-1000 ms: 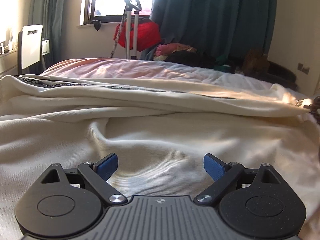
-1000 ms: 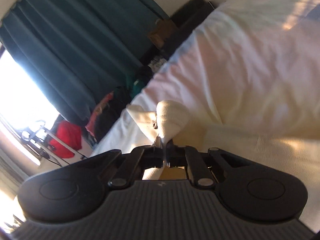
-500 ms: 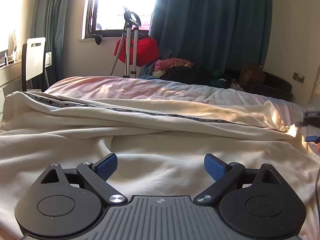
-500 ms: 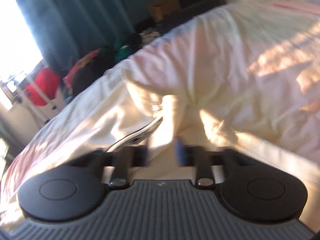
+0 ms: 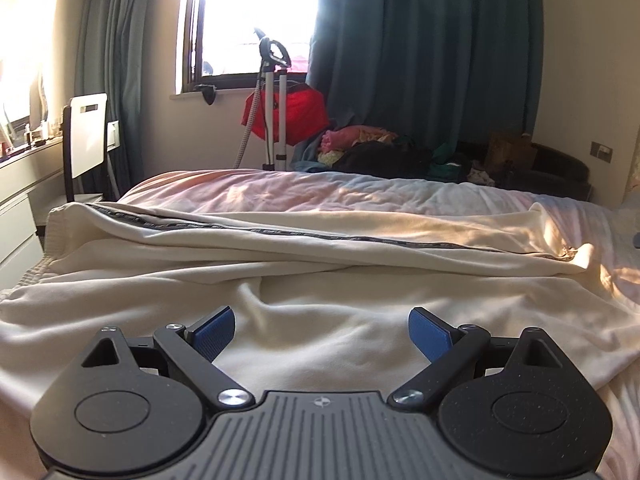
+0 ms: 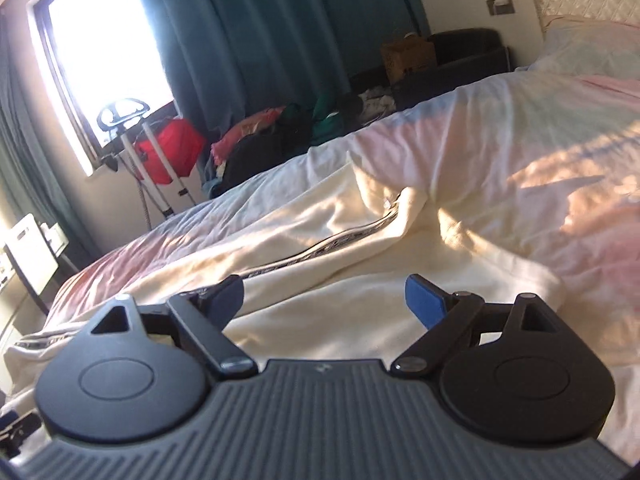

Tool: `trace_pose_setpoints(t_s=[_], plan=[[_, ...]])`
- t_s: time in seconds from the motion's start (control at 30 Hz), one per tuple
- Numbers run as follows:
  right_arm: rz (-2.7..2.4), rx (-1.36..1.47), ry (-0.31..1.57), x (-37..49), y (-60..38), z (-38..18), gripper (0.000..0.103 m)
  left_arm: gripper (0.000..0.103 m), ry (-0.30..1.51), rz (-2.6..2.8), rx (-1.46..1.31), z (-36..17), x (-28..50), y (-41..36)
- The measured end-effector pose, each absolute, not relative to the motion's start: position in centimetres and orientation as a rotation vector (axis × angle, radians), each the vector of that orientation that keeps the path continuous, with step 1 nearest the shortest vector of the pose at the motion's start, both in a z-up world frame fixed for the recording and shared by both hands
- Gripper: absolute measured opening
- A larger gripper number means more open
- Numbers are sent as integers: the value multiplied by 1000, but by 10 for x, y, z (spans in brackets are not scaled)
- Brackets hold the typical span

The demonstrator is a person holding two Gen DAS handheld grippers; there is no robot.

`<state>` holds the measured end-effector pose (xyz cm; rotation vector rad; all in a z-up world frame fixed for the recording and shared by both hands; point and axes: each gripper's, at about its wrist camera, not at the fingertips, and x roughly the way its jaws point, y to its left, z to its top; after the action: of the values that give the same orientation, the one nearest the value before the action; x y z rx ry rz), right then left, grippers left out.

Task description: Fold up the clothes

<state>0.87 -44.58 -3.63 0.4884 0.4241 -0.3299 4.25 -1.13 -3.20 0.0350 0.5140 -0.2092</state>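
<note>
1. Both grippers hold nothing: the left gripper has its blue fingers spread wide apart, and the right gripper likewise has its fingers apart.
2. The cream garment lies spread across the bed, filling the middle and lower part of both views, with one long fold already laid over along a dark printed stripe.
3. The step in hand looks like choosing the next hold for a further fold.
4. To do it well, take the thick folded edge itself, not loose single cloth, so that both layers travel together.
5. Grip at two well-apart spots on the same edge, keeping it taut.
6. Smooth the rumples at centre frame first, or they get trapped.
</note>
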Motion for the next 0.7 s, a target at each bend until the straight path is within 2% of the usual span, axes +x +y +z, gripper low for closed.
trace_pose_setpoints(t_s=[0.27, 0.53, 0.7], plan=[[-420, 582, 460, 1, -472, -56, 89, 95, 522, -37, -181, -10, 19, 58], [-445, 671, 455, -13, -486, -61, 89, 97, 521, 286, -660, -2, 3, 188], [-449, 694, 448, -15, -491, -62, 89, 97, 593, 358, -739, -4, 20, 242]])
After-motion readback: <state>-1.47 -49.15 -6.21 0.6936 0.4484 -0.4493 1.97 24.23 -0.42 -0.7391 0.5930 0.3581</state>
